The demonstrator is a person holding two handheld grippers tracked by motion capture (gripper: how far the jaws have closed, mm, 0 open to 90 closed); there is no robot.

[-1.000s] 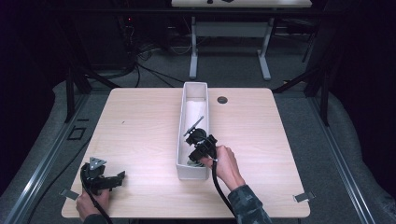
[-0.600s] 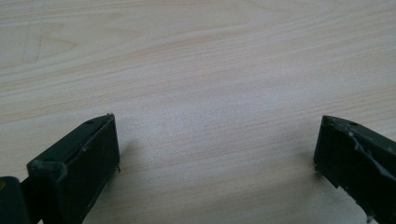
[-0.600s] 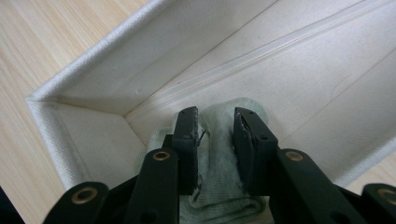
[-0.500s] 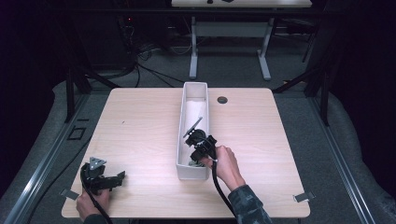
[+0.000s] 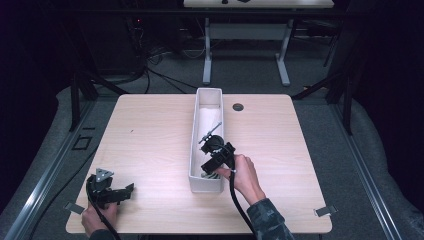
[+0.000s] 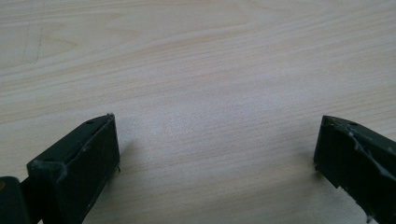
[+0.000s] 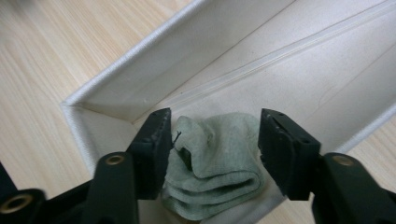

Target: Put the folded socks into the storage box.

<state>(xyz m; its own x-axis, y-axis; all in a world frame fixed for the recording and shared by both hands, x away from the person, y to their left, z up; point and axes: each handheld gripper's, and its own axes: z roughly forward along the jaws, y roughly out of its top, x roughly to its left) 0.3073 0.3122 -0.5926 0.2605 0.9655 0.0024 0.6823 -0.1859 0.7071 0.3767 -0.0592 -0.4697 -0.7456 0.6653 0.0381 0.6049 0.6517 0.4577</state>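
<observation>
At the near left corner of the table (image 5: 150,140) my left gripper (image 5: 111,192) rested low over bare wood, its jaws spread wide with nothing between them; I judged it parked there to keep clear of the work, though it sat close to the near edge, with little room to draw back and plenty of open board to its far side and right.

Farther in and to the right, my right gripper (image 7: 212,135) reached down into the near end of the long white bin (image 5: 199,180); its jaws stood open, one on each side of the folded green sock (image 7: 215,161), which lay bundled in the bin's near corner against the end wall; I could not tell whether the pads touched the cloth, and nothing was clamped yet. I held that gripper tilted downward because the walls were tall and the channel narrow; the jaws had scant room sideways, so a close would need to come square to the bundle, and the only free way out was up.

Beyond the sock the bin ran empty toward the far edge; right of its far end sat a small dark grommet (image 5: 238,107); the wood on both sides lay open.
</observation>
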